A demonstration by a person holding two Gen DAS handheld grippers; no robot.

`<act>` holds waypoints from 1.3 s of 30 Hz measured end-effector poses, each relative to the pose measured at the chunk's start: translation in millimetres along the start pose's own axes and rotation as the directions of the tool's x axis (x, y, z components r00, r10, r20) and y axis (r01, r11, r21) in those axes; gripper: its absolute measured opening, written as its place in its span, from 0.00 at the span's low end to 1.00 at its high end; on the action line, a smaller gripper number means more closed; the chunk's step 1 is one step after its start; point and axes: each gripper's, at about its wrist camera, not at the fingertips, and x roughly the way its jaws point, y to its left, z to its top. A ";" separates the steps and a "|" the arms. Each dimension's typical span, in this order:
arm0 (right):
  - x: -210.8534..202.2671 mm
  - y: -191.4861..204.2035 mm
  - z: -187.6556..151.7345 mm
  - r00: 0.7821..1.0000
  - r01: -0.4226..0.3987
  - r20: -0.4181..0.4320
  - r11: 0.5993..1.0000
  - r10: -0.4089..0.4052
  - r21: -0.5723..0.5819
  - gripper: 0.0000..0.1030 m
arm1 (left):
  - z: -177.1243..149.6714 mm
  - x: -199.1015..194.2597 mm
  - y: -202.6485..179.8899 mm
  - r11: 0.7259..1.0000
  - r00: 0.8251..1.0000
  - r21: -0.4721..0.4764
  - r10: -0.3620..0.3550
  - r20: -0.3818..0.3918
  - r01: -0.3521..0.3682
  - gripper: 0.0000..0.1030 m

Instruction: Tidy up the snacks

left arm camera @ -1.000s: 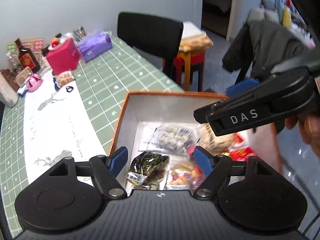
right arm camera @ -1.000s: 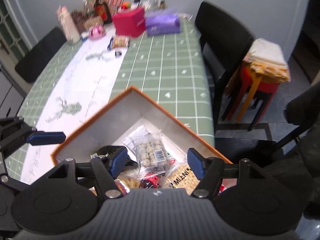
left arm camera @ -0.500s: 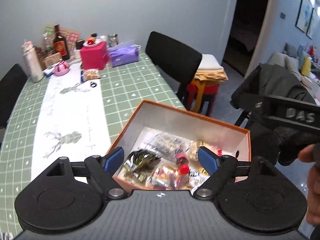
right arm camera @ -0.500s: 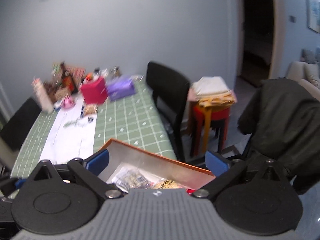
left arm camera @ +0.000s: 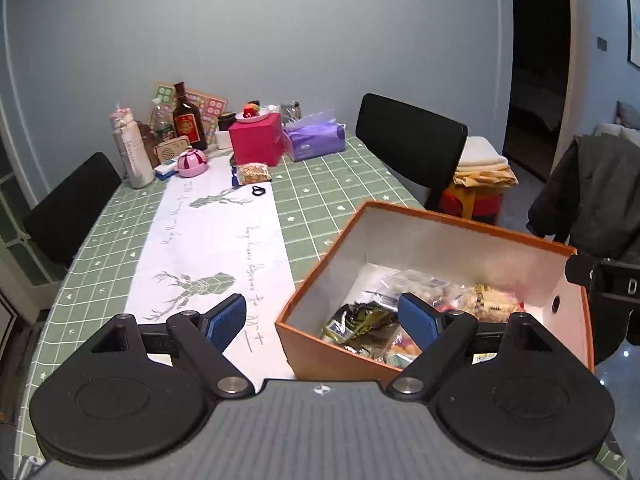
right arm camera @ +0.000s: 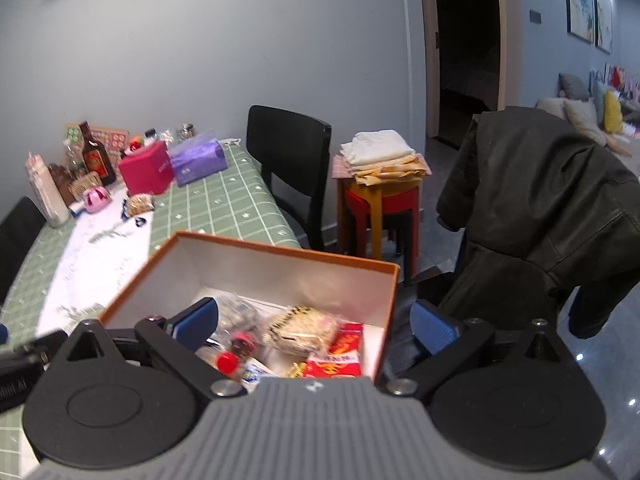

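An orange box with white inner walls stands at the table's near right corner. It holds several snack packets, among them a dark green packet, a clear bag of round sweets and a red packet. My left gripper hovers over the box's near left corner; its jaws are opening, with nothing pressed between them. My right gripper hangs open over the box's right half, holding nothing. Another small snack bag lies far up the table.
A pink box, a purple tissue pack, bottles and jars crowd the table's far end. A black chair stands at the right side. Beyond it are a stool with folded cloths and a dark coat over a chair.
Both grippers have drawn back and up from inside the box and rolled level. Their jaws now stand wider, and the right gripper has slid to the left view's right edge.
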 end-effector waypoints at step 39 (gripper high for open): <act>25.0 16.6 -42.8 0.985 0.002 -0.171 0.998 -0.013 -0.064 0.97 | -25.0 30.8 -20.8 0.999 0.992 0.035 -0.010 -0.128 0.015 0.97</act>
